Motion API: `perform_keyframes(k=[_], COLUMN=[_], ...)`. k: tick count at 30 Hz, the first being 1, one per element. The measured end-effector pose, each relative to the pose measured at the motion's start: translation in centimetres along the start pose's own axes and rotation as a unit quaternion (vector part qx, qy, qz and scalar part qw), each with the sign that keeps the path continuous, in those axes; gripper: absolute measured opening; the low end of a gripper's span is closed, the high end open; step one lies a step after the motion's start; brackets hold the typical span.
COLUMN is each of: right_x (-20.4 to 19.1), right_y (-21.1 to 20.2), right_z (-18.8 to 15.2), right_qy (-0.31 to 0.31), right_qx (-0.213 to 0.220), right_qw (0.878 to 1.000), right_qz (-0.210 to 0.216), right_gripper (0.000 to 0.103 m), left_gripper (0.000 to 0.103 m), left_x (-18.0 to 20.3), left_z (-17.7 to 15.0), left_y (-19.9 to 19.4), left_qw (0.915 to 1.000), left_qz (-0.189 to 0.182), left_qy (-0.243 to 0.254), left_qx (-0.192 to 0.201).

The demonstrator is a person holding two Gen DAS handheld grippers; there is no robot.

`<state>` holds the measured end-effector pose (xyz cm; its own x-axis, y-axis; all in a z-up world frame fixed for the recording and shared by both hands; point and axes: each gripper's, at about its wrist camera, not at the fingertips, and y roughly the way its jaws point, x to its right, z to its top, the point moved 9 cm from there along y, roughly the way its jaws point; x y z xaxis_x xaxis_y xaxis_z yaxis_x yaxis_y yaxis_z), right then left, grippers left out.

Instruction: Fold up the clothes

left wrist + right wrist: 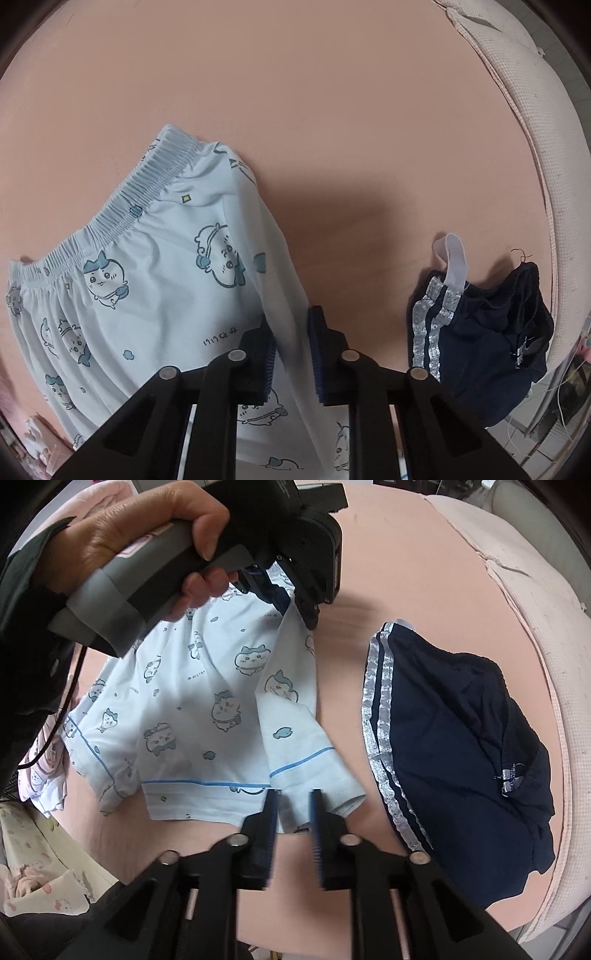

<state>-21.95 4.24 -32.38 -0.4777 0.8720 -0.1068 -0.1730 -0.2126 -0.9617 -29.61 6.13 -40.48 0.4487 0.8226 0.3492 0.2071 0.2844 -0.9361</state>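
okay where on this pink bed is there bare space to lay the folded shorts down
The widest bare stretch of the pink sheet lies beyond the light blue shorts' waistband, out to the quilted edge. A narrower strip runs between those shorts and the navy garment. It is crowded at the near edge, around both grippers.

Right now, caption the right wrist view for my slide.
Right gripper over the hem of light blue cartoon-print shorts; left gripper pinches their far edge; navy shorts alongside.
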Motion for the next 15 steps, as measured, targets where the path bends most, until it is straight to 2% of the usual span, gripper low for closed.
perform_keyframes(k=[1, 2, 3, 6, 10, 15], right_x=[0.1, 0.1, 0.1, 0.2, 1.4, 3.3], right_y=[0.0, -0.1, -0.1, -0.3, -0.2, -1.4], right_z=[0.0, -0.1, -0.1, 0.0, 0.2, 1.5], right_qy=[-0.002, -0.004, -0.004, 0.000, 0.004, 0.015], right_qx=[0.000, 0.001, 0.003, 0.008, 0.005, 0.024], right_qw=[1.000, 1.000, 1.000, 1.000, 1.000, 1.000], right_qz=[-0.004, -0.007, -0.005, 0.010, -0.006, 0.008], right_gripper=[0.044, 0.059, 0.066, 0.068, 0.069, 0.069], left_gripper=[0.013, 0.013, 0.013, 0.013, 0.013, 0.013], left_x=[0.0, 0.1, 0.2, 0.4, 0.6, 1.0], left_z=[0.1, 0.1, 0.2, 0.3, 0.5, 0.7], left_y=[0.0, 0.0, 0.0, 0.1, 0.2, 0.5], left_qw=[1.0000, 1.0000, 1.0000, 0.9999, 0.9999, 0.9999], left_qz=[-0.003, -0.005, -0.007, -0.011, -0.013, -0.013], left_qy=[-0.002, -0.003, -0.004, -0.006, -0.006, -0.003], left_qx=[0.000, -0.001, -0.001, -0.002, -0.001, 0.000])
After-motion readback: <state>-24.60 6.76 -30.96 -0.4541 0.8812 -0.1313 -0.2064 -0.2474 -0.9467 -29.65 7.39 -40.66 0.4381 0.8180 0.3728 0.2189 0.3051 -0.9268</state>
